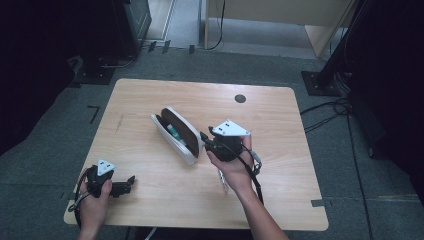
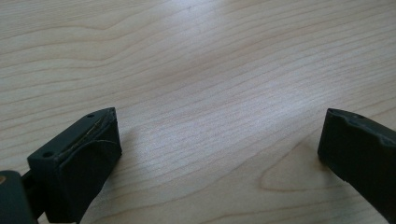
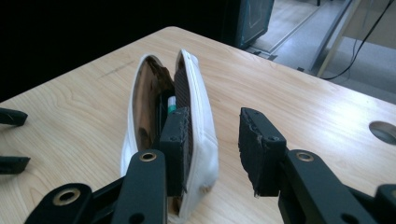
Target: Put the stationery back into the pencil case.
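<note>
white pouch [image 3: 196, 135] wall stands between the right gripper [image 3: 215, 149] fingers

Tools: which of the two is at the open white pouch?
The right tool: one jaw sits inside the pouch mouth, the other outside its wall. The left tool is over bare table.

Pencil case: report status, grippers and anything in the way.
Right gripper open, one jaw inside the pencil case, other outside its wall. Left gripper open over bare table. Case unzipped, marker inside. Nothing blocking.
</note>
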Demonstrator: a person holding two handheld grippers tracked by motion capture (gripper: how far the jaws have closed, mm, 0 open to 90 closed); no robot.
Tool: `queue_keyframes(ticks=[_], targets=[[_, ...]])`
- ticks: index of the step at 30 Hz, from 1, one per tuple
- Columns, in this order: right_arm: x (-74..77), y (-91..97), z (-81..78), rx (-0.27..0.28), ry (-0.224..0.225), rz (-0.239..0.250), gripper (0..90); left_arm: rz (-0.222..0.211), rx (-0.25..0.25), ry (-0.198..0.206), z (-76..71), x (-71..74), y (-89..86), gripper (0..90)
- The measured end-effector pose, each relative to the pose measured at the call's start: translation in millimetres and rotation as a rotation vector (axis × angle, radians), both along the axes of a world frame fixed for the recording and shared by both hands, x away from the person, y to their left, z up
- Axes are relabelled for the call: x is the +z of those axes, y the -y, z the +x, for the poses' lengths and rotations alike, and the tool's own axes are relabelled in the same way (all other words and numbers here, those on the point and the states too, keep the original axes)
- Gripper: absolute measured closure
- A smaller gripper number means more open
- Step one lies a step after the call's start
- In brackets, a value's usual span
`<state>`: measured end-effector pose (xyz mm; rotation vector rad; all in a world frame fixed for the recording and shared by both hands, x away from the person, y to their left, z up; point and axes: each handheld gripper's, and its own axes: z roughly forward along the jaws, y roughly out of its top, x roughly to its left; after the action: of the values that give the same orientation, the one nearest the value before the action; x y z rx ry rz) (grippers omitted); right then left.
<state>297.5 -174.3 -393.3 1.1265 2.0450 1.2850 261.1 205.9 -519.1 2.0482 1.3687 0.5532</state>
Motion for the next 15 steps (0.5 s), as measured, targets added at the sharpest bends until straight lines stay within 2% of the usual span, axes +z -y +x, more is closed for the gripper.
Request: queue_keyframes(ticks=[15], targets=[[-20.5, 24.0, -12.1, -0.043, -0.039, -0.005, 64.0, 0.001, -0.001, -0.002, -0.1, 0.0, -0.1, 0.0]])
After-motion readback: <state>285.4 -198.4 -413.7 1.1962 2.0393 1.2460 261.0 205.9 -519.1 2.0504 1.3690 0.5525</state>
